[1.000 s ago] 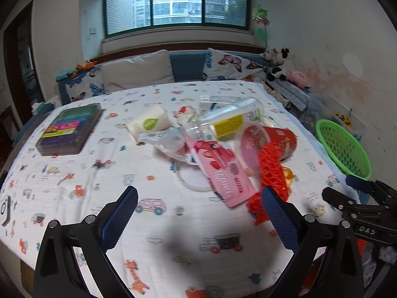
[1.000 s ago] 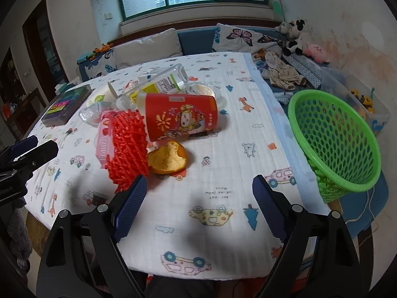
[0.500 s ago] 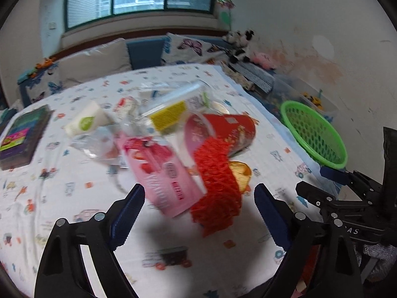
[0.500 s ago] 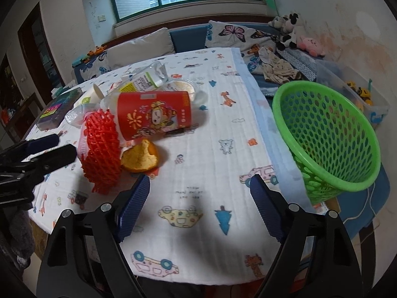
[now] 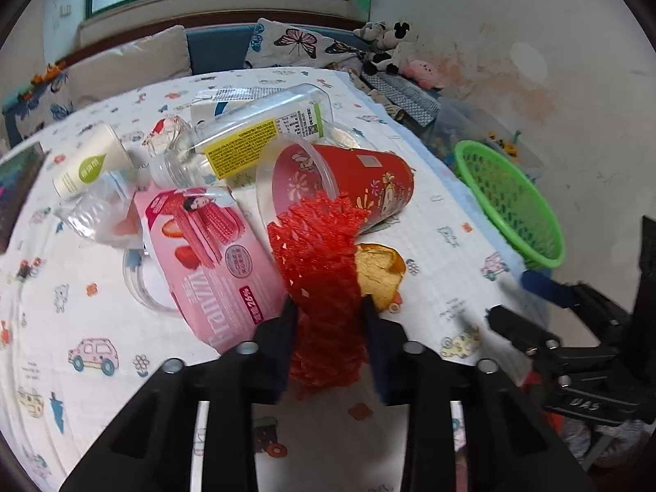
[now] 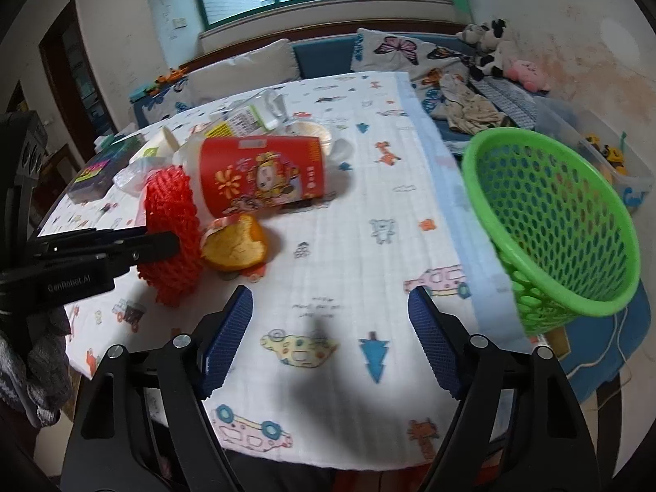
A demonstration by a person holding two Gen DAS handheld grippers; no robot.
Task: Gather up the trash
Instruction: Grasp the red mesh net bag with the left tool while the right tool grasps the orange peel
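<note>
My left gripper (image 5: 328, 315) is shut on a red foam fruit net (image 5: 320, 262), which also shows in the right wrist view (image 6: 172, 229). Trash lies around it on the table: a red paper cup (image 5: 348, 180) on its side, an orange peel (image 5: 377, 270), a pink wrapper (image 5: 209, 250), a clear plastic bottle (image 5: 250, 139) and a small white cup (image 5: 90, 160). My right gripper (image 6: 330, 315) is open and empty above the tablecloth, right of the peel (image 6: 235, 248). A green mesh basket (image 6: 553, 221) stands at the table's right edge.
A dark book (image 6: 94, 172) lies at the far left of the table. A clear lid ring (image 5: 143, 283) lies under the pink wrapper. Cushions and plush toys (image 6: 492, 45) sit behind the table. A clear storage bin (image 6: 607, 160) stands beyond the basket.
My left gripper moved forward and right to the red net and closed on it. My right gripper drifted slightly, staying open; the basket looms closer in its view.
</note>
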